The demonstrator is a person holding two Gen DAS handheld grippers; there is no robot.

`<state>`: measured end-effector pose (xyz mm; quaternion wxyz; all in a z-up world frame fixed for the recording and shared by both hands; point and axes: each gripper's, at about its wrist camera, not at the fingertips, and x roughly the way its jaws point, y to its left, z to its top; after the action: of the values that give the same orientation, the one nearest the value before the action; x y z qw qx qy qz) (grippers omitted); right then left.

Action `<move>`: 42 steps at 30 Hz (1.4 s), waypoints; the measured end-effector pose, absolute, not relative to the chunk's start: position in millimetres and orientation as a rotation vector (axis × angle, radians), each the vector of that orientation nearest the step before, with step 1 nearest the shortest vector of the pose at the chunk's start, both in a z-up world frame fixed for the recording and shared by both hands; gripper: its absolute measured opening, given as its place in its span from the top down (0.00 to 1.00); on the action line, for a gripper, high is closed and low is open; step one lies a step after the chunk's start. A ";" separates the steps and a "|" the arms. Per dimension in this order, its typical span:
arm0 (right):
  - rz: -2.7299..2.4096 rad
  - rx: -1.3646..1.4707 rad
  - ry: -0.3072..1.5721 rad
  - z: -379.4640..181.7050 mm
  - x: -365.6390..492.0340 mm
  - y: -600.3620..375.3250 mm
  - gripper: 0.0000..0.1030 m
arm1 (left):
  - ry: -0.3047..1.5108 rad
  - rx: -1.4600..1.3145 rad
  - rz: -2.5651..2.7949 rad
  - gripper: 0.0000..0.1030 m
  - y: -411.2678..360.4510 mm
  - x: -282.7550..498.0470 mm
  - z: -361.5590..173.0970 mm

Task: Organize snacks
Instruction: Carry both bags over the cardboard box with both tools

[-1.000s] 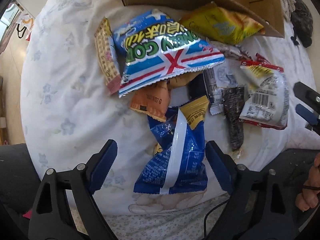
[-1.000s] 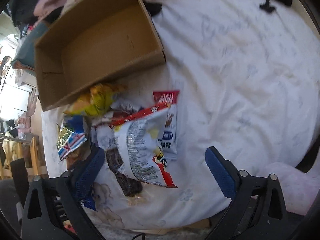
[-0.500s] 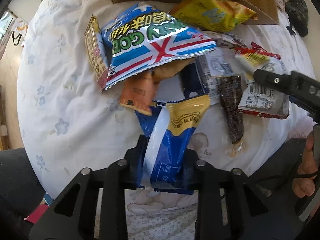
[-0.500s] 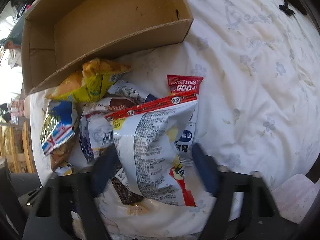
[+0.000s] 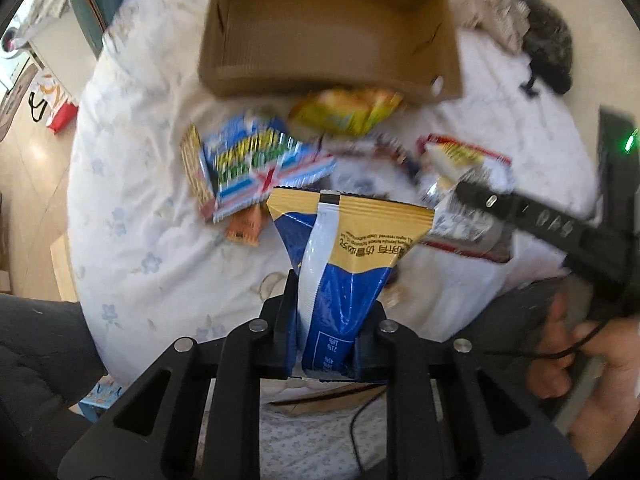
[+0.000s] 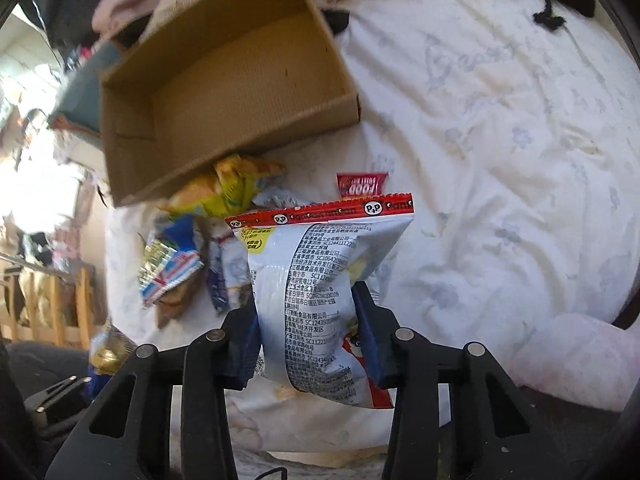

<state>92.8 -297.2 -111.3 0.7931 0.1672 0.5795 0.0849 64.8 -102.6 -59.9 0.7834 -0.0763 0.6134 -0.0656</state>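
My left gripper (image 5: 326, 344) is shut on a blue and yellow snack bag (image 5: 348, 268) and holds it upright above the bed. My right gripper (image 6: 308, 344) is shut on a white and red snack bag (image 6: 320, 280), also lifted. An open cardboard box (image 5: 328, 24) lies at the far side; it shows in the right wrist view (image 6: 224, 80) too. A pile of snacks lies in front of it: a blue flag-pattern bag (image 5: 256, 168), a yellow bag (image 5: 344, 112), an orange packet (image 5: 244, 228).
White floral bedding (image 6: 500, 140) covers the surface. The right gripper and the hand holding it (image 5: 560, 236) cross the right of the left wrist view. Dark clothing (image 5: 548, 52) lies at the far right. A pink cushion (image 6: 572, 356) sits at the near right.
Both grippers closed on their bags and lifted them off the bed. Both views pulled back, so the whole box now shows.
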 end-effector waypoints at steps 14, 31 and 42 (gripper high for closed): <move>0.272 0.479 0.815 -30.8 92.9 -311.0 0.58 | 1.012 -0.219 -0.112 0.84 -54.1 114.8 34.3; 0.318 0.438 0.861 -41.0 174.9 -284.9 0.58 | 0.965 -0.133 -0.061 0.84 -49.7 184.5 19.7; 0.321 0.404 0.907 -58.2 219.3 -269.9 0.58 | 0.957 -0.085 -0.049 0.84 -55.4 235.1 -7.9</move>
<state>219.3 -269.9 -58.2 0.8670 0.1931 0.4330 0.1535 235.1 -55.4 -7.9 0.8865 -0.0409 0.4603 -0.0236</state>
